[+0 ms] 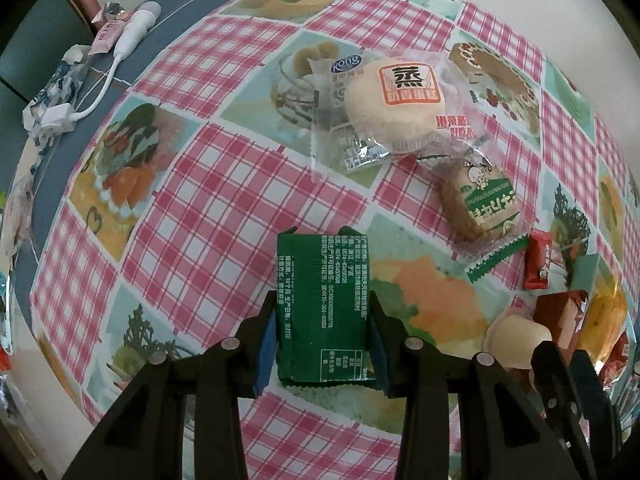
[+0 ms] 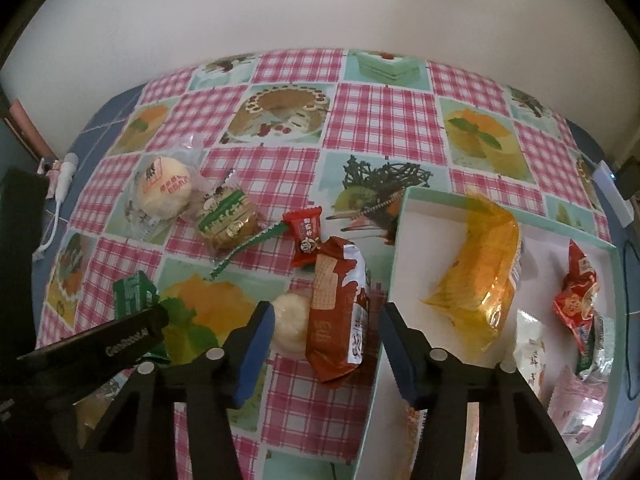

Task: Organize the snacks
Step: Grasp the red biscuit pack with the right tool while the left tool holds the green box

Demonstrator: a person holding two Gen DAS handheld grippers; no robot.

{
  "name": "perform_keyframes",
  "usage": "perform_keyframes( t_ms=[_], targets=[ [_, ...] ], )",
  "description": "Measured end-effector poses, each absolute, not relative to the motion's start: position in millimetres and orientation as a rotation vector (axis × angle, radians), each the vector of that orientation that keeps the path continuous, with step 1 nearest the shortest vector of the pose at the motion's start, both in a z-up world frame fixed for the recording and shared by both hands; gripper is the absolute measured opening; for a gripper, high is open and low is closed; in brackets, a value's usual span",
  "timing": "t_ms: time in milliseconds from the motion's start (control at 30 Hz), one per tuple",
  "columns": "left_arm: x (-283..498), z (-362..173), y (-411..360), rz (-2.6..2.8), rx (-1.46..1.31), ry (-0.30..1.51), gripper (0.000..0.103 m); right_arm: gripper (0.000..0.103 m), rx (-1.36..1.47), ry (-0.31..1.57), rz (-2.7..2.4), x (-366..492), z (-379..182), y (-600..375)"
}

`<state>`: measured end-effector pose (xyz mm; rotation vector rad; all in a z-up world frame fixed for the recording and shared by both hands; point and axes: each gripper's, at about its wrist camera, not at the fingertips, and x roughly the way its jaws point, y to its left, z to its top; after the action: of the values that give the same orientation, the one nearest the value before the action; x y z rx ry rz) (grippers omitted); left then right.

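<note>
My left gripper (image 1: 322,344) points down at the table and is shut on a dark green snack packet (image 1: 322,304), its blue pads pressing both long sides. In the right wrist view the same packet (image 2: 132,292) shows at the left under the left gripper's black arm. My right gripper (image 2: 326,312) straddles a brown-red biscuit packet (image 2: 340,312) lying on the tablecloth, with a small gap at each pad. A round pale bun (image 2: 290,326) lies against the left pad. The white box with a teal rim (image 2: 400,240) stands just right of the gripper.
The box holds a yellow packet (image 2: 480,280), a red packet (image 2: 576,296) and other wrapped snacks. A steamed cake (image 1: 394,108), a green-labelled cake (image 1: 480,200) and a small red candy (image 1: 538,260) lie on the checked cloth. A white cable (image 1: 132,32) rests at the far left edge.
</note>
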<state>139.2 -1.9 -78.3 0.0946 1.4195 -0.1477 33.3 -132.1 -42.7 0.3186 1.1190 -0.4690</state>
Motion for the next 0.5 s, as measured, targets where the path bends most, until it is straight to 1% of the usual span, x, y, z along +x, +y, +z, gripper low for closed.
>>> perform_keyframes(
  t_ms=[100,167,433,500],
  targets=[
    [141.8,-80.0,-1.6,-0.149,0.095,1.419,0.042,0.053,0.312,1.120,-0.460,33.0,-42.7,-131.9],
    [141.3,-79.3,-1.6,-0.147,0.093,1.420,0.042,0.048,0.309,1.123,-0.467,31.9,-42.2,-134.0],
    [142.5,-80.7,-1.9,-0.148,0.094,1.420,0.042,0.047,0.312,1.133,-0.478,27.8,-41.5,-139.6],
    [142.5,-80.6,-2.0,-0.148,0.094,1.421,0.042,0.045,0.311,1.138,-0.490,26.3,-41.1,-141.2]
  ],
)
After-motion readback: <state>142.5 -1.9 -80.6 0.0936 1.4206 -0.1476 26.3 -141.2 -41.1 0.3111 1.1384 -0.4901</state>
